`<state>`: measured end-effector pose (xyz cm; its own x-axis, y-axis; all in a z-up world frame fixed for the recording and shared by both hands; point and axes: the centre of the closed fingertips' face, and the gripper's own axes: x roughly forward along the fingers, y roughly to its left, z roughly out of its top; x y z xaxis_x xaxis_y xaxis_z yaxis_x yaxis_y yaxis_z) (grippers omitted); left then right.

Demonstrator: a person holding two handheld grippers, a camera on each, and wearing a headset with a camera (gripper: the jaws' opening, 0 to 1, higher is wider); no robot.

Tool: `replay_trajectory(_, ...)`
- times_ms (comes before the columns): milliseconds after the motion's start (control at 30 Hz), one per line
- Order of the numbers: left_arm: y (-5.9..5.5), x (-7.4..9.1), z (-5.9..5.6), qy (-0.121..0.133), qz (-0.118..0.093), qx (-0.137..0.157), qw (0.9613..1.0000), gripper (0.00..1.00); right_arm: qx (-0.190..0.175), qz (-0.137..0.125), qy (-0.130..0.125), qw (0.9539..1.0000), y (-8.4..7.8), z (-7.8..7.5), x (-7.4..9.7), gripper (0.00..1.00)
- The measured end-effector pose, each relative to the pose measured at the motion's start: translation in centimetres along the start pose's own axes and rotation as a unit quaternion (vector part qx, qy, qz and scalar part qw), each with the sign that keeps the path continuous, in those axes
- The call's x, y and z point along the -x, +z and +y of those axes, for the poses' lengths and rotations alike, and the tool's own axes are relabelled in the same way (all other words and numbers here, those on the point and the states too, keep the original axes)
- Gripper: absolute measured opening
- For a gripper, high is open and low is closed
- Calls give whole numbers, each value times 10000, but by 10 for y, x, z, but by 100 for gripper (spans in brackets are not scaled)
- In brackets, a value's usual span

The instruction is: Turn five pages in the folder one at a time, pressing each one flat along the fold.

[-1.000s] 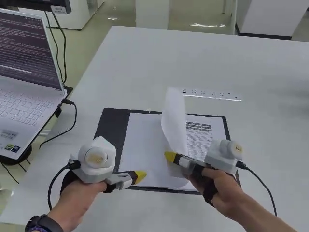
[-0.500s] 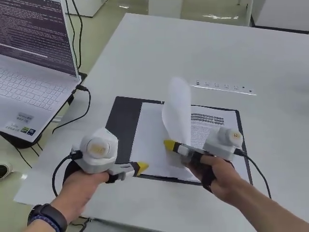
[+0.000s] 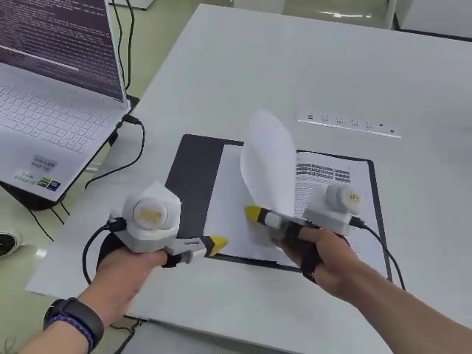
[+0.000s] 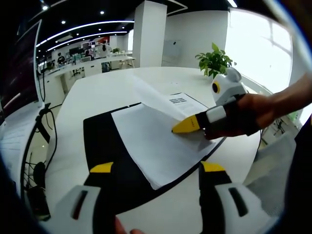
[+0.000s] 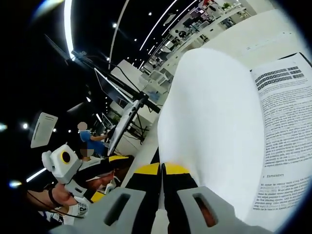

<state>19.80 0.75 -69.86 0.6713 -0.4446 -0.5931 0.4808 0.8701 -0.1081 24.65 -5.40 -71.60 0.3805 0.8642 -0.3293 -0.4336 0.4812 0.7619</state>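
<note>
Black open folder (image 3: 188, 173) lay flat on the white surface (image 3: 295, 66), near its front edge. One white paper page (image 3: 267, 162) stood upright above the fold, its lower edge pinched between the clenched fingers of the right gripper (image 3: 254, 214). The left gripper (image 3: 216, 244) hovered at the folder's near edge, fingers spread and empty. This turn looked half done: laying over and pressing flat remained. The count of turned pages could not be told.
</note>
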Motion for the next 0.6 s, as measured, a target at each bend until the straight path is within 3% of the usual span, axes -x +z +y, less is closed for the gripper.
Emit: replay_trajectory(600,-16,0,7,26,60,234,9997,67,-221,395,-14,9990,-29,-4,-32,0)
